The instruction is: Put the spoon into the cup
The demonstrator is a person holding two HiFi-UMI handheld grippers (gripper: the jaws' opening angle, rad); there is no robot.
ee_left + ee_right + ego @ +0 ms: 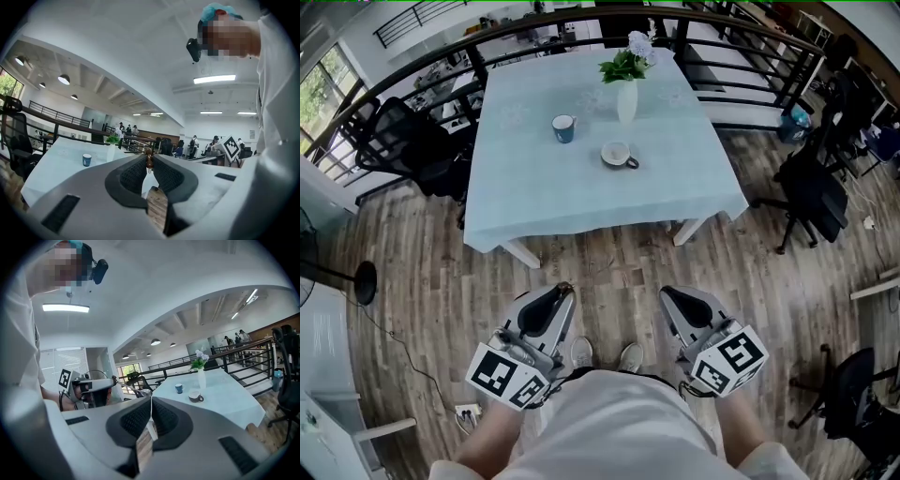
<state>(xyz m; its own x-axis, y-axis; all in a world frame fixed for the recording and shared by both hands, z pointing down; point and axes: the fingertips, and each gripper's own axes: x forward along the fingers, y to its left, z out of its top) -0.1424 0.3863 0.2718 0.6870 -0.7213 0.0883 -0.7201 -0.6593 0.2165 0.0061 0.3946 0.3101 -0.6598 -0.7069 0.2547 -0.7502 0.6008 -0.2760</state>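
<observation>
Pale-blue table (544, 202) bears mug (563, 128), cup (617, 154), vase (626, 100); black chairs (408, 141) flank it; left tool (565, 292), right tool (667, 294) closed, empty.

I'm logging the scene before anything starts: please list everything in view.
table: one, pale blue cloth, centre
blue mug: one, blue, table's left centre
cup: one, pale with dark handle, right of mug
vase: one, white, holding flowers, table's far side
office chairs: at least two, black, beside table
railing: one, dark, behind table
spoon: apparently one, brownish, nipped between jaw tips
left gripper: one, grey, bottom left, shut on spoon
right gripper: one, grey, bottom right, shut, empty
shoes: two, pale, between grippers
</observation>
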